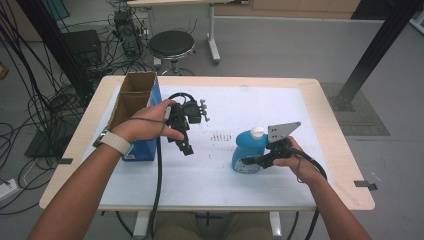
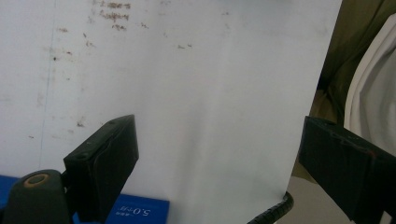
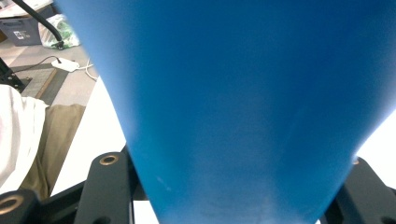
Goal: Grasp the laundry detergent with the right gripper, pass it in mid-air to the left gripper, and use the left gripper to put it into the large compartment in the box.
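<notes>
One blue bottle — clamped between right gripper jaws

Grey floor, round stool, tangled cables

Even, soft indoor light — faint shadows; both gripper views slightly blurred close up.

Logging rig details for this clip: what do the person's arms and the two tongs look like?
Both tongs are black with blocky black jaws. The left tongs trail a thick black cable; the right tongs carry a grey three-cornered plate. The forearms are sleeveless, and the left wrist wears a pale watch band.
</notes>
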Tool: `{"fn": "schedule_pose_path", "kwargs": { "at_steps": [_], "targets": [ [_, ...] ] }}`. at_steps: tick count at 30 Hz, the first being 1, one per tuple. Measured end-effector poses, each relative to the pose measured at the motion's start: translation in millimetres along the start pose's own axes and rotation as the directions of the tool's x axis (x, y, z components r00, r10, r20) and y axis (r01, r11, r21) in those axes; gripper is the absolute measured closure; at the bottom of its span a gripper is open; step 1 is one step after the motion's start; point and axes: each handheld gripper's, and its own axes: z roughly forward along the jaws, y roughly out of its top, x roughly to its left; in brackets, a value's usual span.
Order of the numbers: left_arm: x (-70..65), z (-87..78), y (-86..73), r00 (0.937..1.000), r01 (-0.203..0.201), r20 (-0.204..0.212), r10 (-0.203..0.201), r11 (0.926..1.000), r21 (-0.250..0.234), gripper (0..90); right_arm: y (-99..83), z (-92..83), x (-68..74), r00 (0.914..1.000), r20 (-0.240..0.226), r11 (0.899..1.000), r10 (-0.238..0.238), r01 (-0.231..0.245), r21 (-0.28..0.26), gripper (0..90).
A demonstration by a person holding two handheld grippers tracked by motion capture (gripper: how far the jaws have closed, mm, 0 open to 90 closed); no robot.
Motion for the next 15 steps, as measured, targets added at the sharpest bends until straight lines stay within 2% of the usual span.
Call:
{"fn": "schedule_pose_path", "kwargs": {
  "at_steps": [15],
  "targets": [
    [0.1,-0.4,1.4,1.0,-0.004,-0.001,0.004,1.0,0.001,12.5,0.2,0.0,0.2,1.0,0.002,1.0,-0.005,0.005,0.002,42.4]
  ]
}}
